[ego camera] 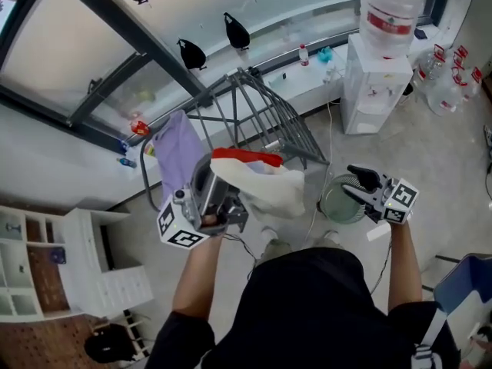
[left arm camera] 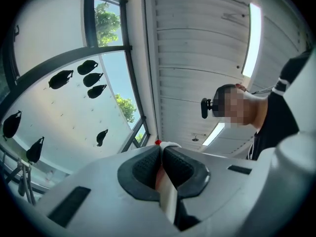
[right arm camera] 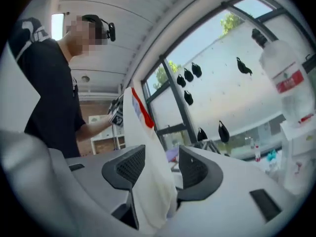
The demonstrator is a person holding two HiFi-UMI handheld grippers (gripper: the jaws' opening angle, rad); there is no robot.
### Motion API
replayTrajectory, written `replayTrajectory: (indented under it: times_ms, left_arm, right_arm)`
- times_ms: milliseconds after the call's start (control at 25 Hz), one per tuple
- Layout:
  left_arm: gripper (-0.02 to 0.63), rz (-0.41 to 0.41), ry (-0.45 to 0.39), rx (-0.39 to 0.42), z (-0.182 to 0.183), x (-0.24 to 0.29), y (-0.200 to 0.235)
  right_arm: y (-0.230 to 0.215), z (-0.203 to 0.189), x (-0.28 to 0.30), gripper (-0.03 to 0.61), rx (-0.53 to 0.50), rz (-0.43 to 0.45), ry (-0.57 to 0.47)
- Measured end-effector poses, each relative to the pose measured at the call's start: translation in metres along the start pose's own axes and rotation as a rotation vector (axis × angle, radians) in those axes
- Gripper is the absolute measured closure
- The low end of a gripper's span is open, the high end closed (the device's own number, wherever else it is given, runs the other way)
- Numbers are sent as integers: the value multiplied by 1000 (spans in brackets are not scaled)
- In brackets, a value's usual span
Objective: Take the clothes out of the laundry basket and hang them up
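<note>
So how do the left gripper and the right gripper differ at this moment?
The left gripper is shut on the white garment; the right gripper stands open and presses on nothing. The left gripper points upward, the right gripper about level. Both bear a marker cube.

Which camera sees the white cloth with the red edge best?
The head view: most of the white cloth shows, bunched beside the left gripper. The left gripper view shows only a strip pinched between its pads; the right gripper view shows part hanging between open jaws.
</note>
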State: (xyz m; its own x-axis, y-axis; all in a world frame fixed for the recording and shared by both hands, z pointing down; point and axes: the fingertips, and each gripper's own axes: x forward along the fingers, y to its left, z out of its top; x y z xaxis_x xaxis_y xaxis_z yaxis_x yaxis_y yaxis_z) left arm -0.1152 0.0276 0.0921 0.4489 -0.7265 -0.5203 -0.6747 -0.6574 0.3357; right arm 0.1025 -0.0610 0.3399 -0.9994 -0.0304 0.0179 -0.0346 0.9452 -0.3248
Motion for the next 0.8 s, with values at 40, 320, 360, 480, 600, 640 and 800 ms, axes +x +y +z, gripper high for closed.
replayTrajectory:
  times_ms: [40,320,360,480,600,640,800]
  left_arm:
    - [600,-7,-2,-1,3,-2,-1]
    - [600,-34,-7,12,18,-21,2]
    - [600,-33,-9,16,17,-22,3]
    - [600,-32,-22,11,18,-31,7]
    - [600,-42,-25,-10,40,-55,20]
    - [600,-45,-24,-17,47,-61,24]
    - [600,-92,-6,-36,55,-81,32]
  right_arm:
    - [10,21,26,373,-8,14,-56]
    - [67,66,159,380,0,197,-94]
    - [66,56,166,380,-11,198,-59]
    - [71,32,181,380,-10,219,8]
    - [91,21,213,392,15,254,63]
    - [100,19,222,393,24,278,76]
    - [110,4,249,440,-16,261,122]
